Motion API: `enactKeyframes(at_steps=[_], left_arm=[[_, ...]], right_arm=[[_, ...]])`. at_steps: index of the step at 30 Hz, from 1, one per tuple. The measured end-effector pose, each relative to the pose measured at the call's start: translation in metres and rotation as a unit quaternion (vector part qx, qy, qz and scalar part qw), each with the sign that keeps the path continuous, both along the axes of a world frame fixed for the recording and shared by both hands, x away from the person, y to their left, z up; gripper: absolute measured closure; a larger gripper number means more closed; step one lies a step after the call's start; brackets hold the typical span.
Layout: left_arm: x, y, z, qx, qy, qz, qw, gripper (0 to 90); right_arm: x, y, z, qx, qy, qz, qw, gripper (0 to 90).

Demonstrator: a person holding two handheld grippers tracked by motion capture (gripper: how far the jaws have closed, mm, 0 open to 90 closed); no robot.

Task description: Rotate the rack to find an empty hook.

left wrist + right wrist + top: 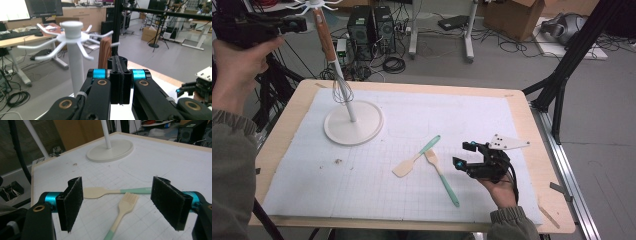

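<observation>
My left gripper [119, 75] is up at the left, jaws pressed flat together with nothing between them. Just beyond its tips hangs the wire whisk with the wooden handle [332, 62], suspended from an arm of the white hook-topped utensil stand [353, 122]. I judge the whisk already hung, though I can't quite make out the loop on the hook.

Further right, my right gripper [117, 202] waits low with its pads set wide and empty. Directly ahead of it lie the cream silicone spatula with a mint-green handle [110, 192] and, nearer, the cream basting brush with a mint-green handle [122, 211]. Next I'd lower onto one handle and pinch it squarely.

All this sits on a white gridded mat [377, 195] over a pale wooden table [557, 210]; around it, grey floor [602, 100], cables and computer towers [371, 27].
</observation>
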State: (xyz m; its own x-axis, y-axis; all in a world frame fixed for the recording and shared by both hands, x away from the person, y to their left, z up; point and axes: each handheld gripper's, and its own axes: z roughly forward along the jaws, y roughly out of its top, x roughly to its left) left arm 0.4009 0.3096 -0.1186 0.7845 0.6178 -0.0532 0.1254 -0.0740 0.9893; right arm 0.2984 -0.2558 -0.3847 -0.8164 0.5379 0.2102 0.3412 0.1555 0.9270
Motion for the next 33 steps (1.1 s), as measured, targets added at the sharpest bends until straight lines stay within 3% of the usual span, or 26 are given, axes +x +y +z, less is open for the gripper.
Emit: enactKeyframes(at_steps=[21, 26, 33], left_arm=[[0.011, 0.014, -0.001, -0.008, 0.001, 0.062, 0.9980, 89.4], [0.006, 0.015, -0.001, -0.005, -0.001, 0.053, 0.9986, 89.4], [-0.012, 0.006, 0.006, 0.006, -0.014, 0.027, 0.9995, 89.4]], right_arm=[[-0.001, 0.001, 0.000, 0.000, -0.001, 0.003, 1.0000, 25.3], [-0.001, -0.001, 0.000, 0.003, -0.001, 0.001, 1.0000, 25.3], [-0.002, 0.001, 0.001, -0.002, -0.003, 0.002, 1.0000, 25.3]])
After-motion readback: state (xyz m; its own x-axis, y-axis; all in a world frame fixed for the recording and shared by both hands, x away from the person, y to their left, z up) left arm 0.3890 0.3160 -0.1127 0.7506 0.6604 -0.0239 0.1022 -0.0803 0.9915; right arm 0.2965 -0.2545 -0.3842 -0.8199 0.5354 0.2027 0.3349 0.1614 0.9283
